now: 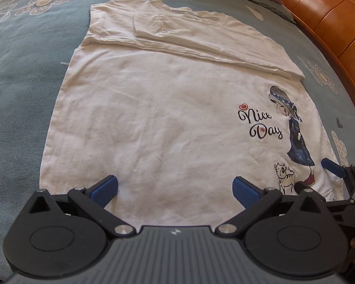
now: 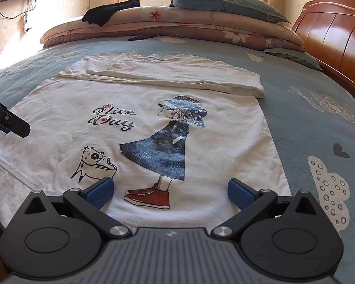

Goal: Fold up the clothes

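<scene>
Both the left gripper [image 1: 175, 188] and right gripper [image 2: 170, 189] gape wide, released, above the white printed cotton T-shirt [image 2: 142, 118], far side folded, on the blue floral bed [image 2: 307, 99].

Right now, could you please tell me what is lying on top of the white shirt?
The shirt's own far side, with its sleeve, is folded over onto it. Nothing else rests there; both open grippers, left and right, hover at its near edge. Whatever lies under that fold is hidden.
</scene>
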Tool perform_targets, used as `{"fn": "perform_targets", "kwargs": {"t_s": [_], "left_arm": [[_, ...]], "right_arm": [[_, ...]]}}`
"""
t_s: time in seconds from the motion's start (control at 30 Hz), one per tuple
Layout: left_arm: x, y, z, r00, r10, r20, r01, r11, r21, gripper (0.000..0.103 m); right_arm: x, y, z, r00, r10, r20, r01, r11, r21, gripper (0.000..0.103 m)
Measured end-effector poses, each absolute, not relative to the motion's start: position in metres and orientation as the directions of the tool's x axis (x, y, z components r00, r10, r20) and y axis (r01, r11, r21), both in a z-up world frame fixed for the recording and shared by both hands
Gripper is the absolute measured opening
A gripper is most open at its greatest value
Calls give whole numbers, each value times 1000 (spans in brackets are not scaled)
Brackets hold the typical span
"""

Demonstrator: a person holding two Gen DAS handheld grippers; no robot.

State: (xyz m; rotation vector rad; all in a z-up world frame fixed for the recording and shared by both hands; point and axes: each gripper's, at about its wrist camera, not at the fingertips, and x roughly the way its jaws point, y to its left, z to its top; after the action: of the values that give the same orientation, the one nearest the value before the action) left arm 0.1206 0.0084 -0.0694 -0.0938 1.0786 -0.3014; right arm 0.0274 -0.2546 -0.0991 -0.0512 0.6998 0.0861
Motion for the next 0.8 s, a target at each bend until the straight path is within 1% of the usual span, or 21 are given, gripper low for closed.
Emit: {"fn": "perform_targets", "kwargs": {"t_s": [0.13,0.37,0.6,0.8], "left_arm": [[108,11,-70,457,-285,-842,201,956,-214,102],[89,28,-75,517,-330,-790,192,944,-269,102],[81,24,-77,553,-313,-772,209,949,-235,102],[77,30,-79,578,-342,-741,206,940,-273,102]], "right_arm": [[27,-254,-99,763,59,-644,-93,995,-19,103],[20,-252,-102,790,50,-611,-87,996,-30,103],[18,-251,-104,802,47,-596,-81,996,-30,103],[17,-250,-105,811,46,-583,-78,997,-30,103]]}}
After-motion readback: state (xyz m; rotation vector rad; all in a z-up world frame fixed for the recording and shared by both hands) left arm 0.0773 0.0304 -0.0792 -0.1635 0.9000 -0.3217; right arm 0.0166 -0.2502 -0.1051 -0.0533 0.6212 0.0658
